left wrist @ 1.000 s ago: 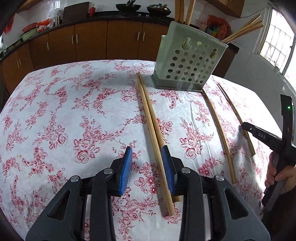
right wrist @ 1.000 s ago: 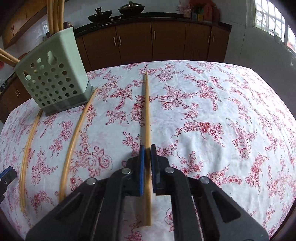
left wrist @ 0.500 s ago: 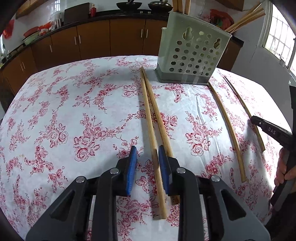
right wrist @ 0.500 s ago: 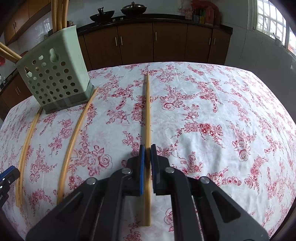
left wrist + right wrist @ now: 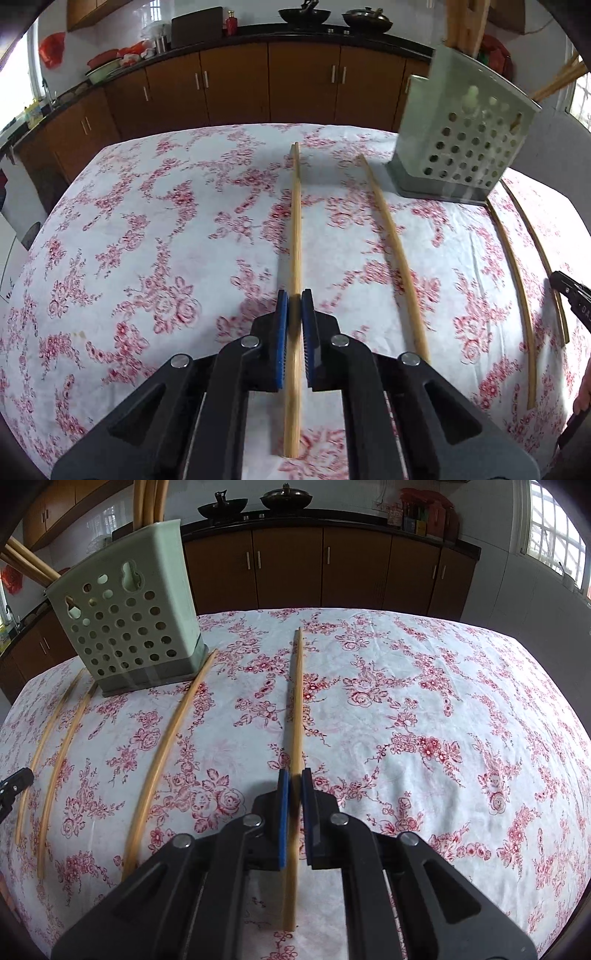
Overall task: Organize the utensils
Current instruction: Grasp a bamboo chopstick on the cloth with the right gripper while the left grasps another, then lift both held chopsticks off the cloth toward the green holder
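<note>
I have both grippers pinching a chopstick each. My left gripper (image 5: 294, 308) clamps the left chopstick (image 5: 295, 229) near its near end, so the long free part can tip into the holder (image 5: 465, 147). My right gripper (image 5: 294, 786) grips its chopstick (image 5: 296, 716) likewise. Both sticks lie along the floral-clothed bench (image 5: 443, 720); three more (image 5: 162, 753) wait beside the holder.

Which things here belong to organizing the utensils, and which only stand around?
Belong:
- wooden chopsticks on the floral cloth
- pale green perforated plastic holder

Stand around:
- two dark woks
- brown wooden cabinets
</note>
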